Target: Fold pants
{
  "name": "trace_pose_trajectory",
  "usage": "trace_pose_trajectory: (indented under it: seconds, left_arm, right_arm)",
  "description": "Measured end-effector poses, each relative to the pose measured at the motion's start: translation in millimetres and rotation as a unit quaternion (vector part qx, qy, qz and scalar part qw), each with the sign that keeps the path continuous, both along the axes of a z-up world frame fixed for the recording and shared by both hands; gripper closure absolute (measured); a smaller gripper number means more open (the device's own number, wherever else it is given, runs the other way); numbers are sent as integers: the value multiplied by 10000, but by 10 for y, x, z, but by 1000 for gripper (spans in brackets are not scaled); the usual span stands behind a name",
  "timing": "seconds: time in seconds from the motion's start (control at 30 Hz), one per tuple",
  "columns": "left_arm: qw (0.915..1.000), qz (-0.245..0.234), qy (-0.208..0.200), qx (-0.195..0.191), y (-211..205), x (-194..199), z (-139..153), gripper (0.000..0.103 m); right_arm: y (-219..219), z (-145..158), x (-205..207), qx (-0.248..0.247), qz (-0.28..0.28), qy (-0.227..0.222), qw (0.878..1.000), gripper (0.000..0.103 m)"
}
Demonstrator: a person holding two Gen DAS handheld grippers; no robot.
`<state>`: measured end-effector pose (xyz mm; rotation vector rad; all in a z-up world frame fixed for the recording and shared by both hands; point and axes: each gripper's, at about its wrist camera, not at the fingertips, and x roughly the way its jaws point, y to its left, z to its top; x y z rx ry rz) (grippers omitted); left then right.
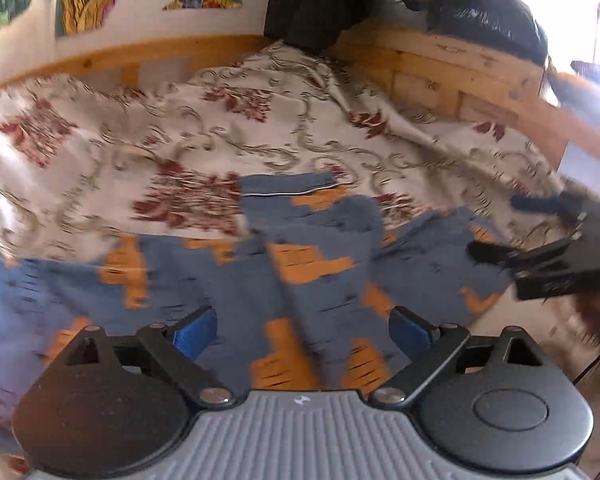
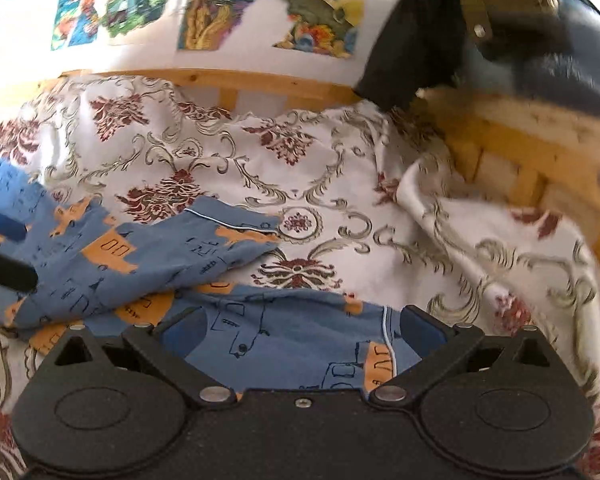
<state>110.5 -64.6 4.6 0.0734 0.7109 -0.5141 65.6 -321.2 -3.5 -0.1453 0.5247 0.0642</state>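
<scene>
Wooden bedframe (image 2: 512,152) (jacket (image 2: 412,40) draped) hems floral sheet (image 2: 300,168), pants (image 2: 148,256).

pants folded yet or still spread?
Not neatly folded: the pants lie rumpled on the bedspread, one leg lying across the other.

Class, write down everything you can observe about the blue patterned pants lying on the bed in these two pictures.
The pants are soft blue cloth printed with orange shapes and dark line drawings, with thin white piping near each leg hem. They lie unfolded and rumpled on the floral bedspread, one leg bent over the other. The left gripper and right gripper hover over the fabric, fingers open, gripping nothing. The waist is out of view.
</scene>
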Motion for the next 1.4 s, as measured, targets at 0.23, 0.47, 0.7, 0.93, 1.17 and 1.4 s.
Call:
trace_pose_trajectory:
  seconds: [0.23,0.47,0.7,0.93,1.17,1.4]
  left_arm:
    - [9936,345,822,-698,18,131,-292,51]
    - [9862,398,1179,-1092,111,219,-414,92]
    - [9848,440,1290,-1077,109,252,-423,97]
    - [9877,390,1170,-961,73,270,-385,97]
    - [9874,375,1175,-996,136,287,-392,97]
    - [9906,165,986,-934,120,232,-375,97]
  right_arm:
    - [25,-18,147,334,115,-24,9994,1]
    - [-30,-15,175,737,329,123,9967,1]
    - [31,273,981,1311,759,1323,9796,13]
    - [808,302,2324,1248,774,3134,9382,37]
    - [1432,108,2760,296,741,3872,9185,42]
    - [1646,8,2656,-161,1091,4043,9079,37]
